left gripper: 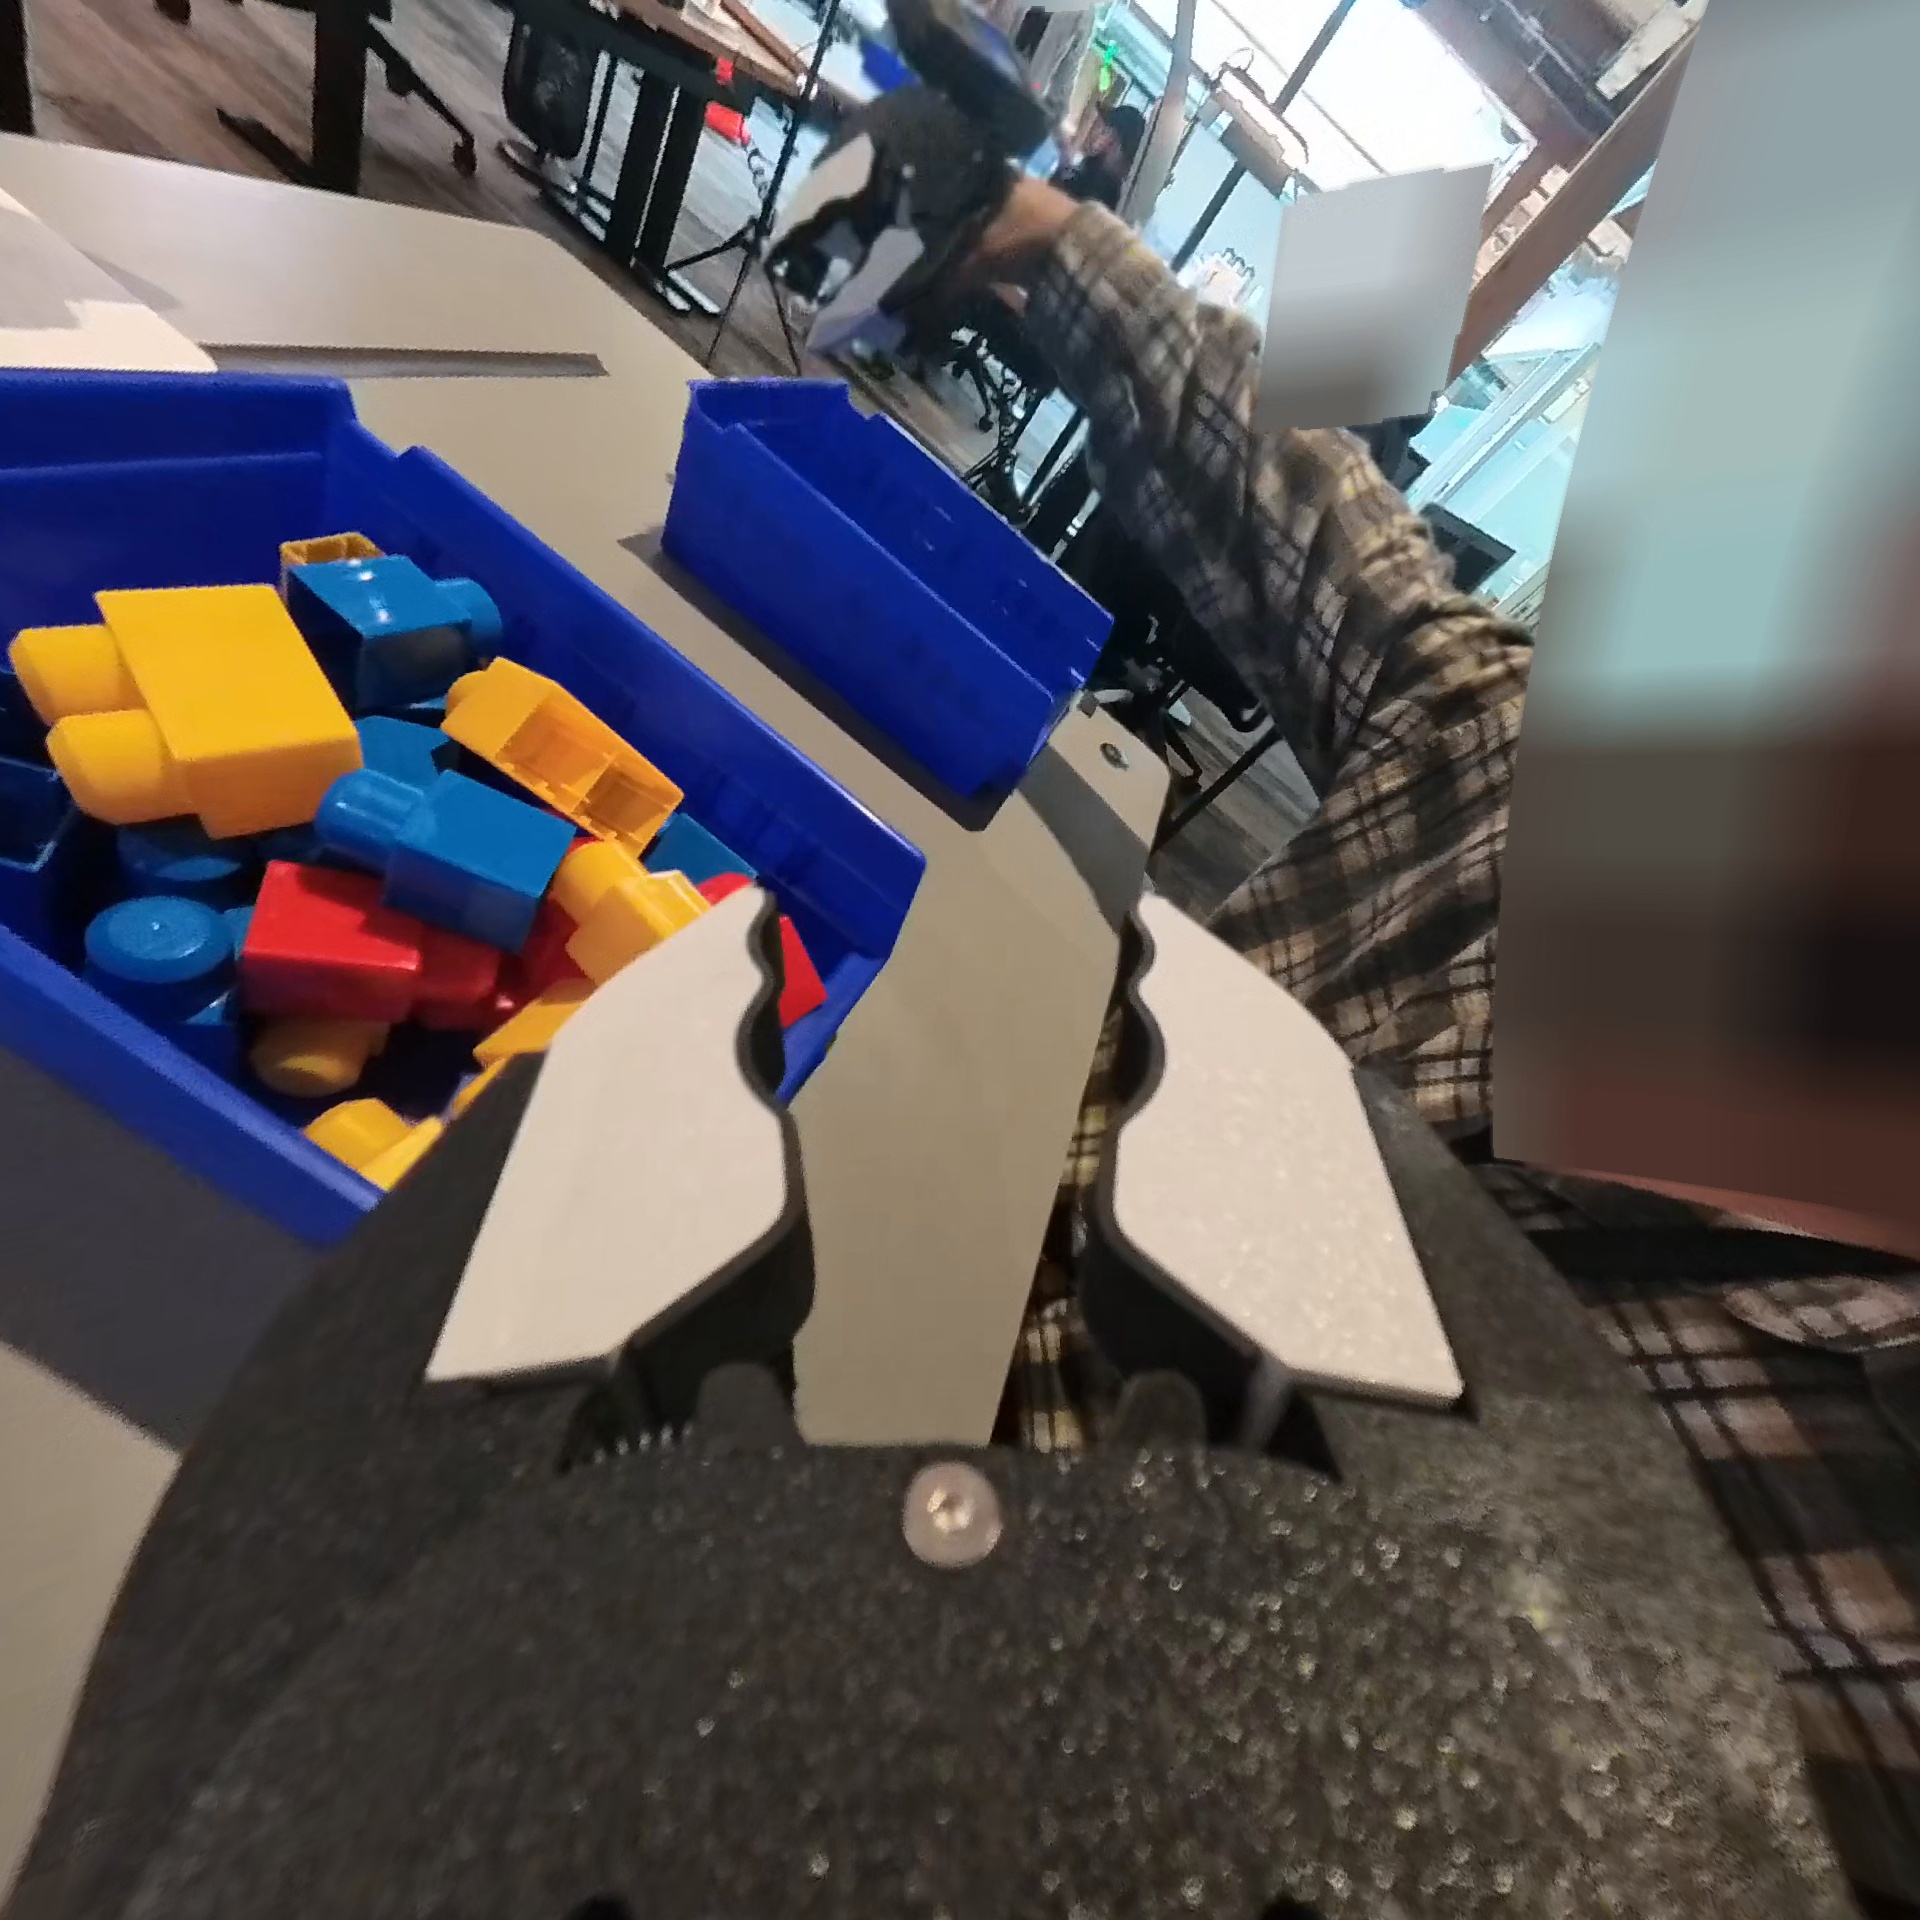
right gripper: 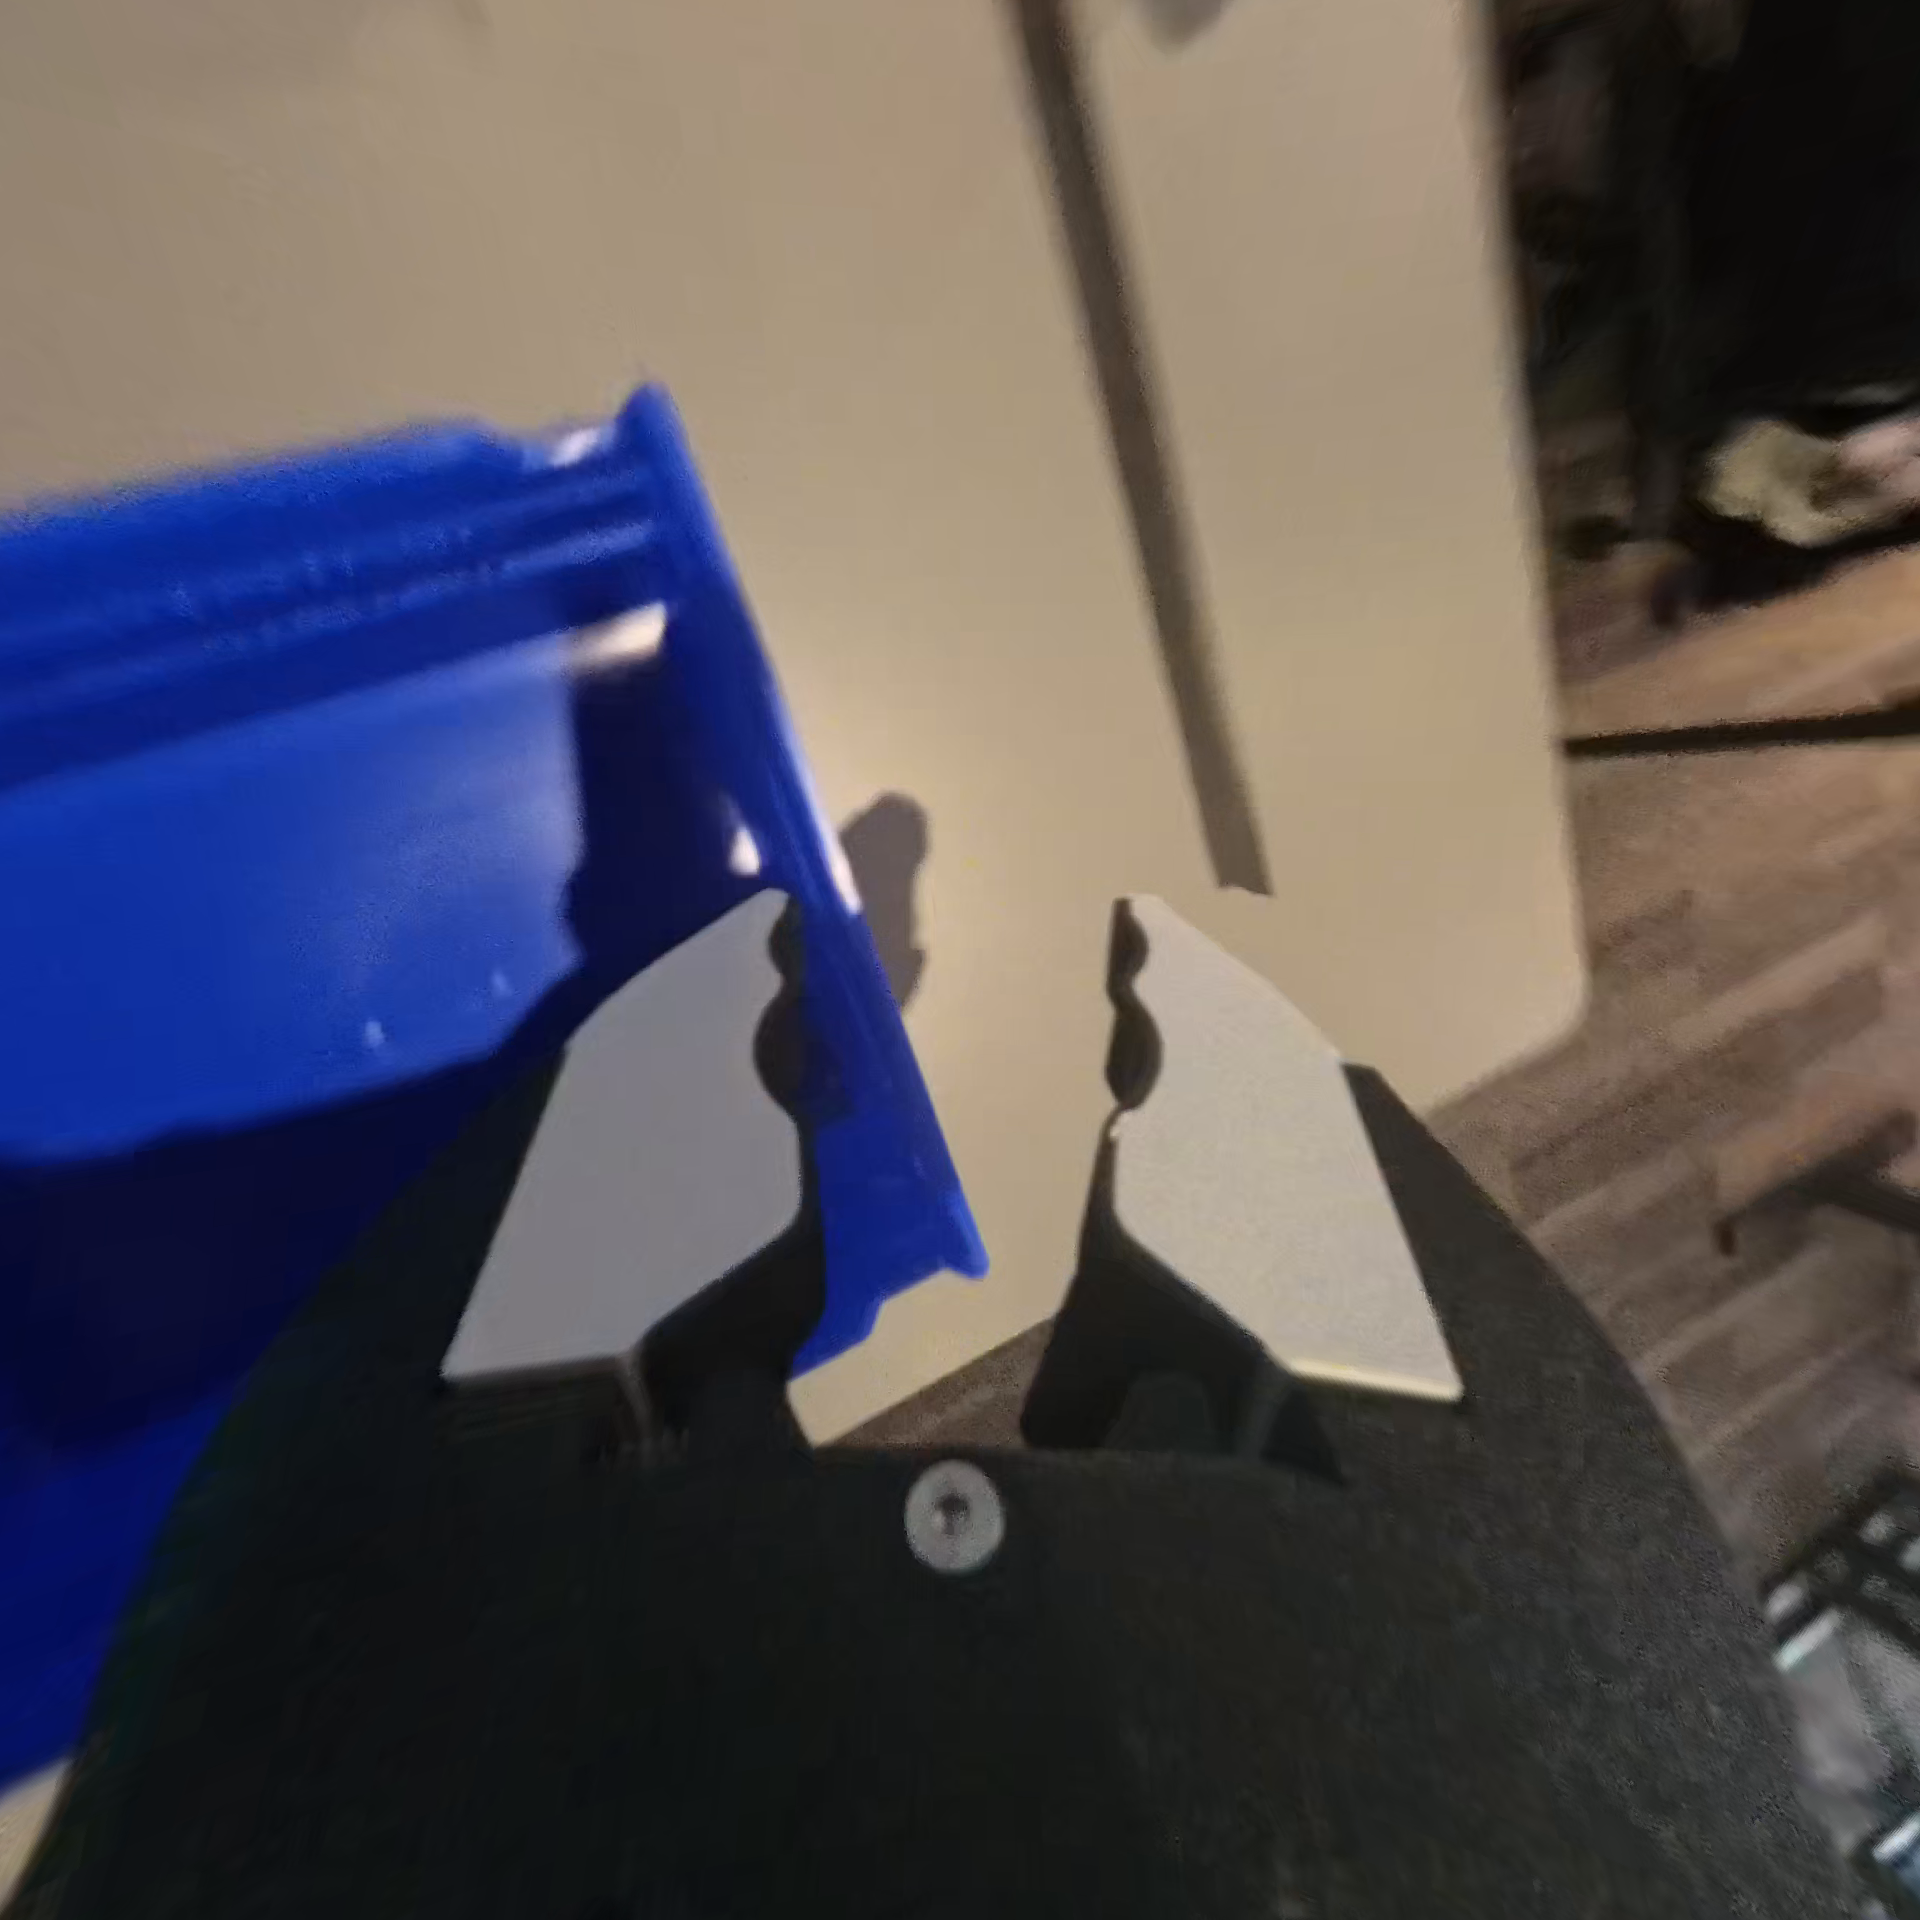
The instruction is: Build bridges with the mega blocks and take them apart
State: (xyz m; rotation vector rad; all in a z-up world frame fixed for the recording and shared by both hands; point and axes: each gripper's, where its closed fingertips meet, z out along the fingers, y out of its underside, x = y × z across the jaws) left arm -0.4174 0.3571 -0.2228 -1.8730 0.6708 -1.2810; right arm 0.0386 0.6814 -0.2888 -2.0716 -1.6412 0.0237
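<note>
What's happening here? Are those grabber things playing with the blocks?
Not yet. A person holds two grabbers, and both are open and empty. The left gripper hovers by the blue bin full of yellow, blue and red blocks. A second blue bin sits beside it on the grey table. The right gripper is next to a blue bin too. No bridge is in sight so far.

Grey table (left gripper: 935,1195): blue bin (left gripper: 644,748) w/ blocks at 9 o'clock; 2nd blue bin (left gripper: 862,582) at 12, apart. Both sit directly on top.
</note>
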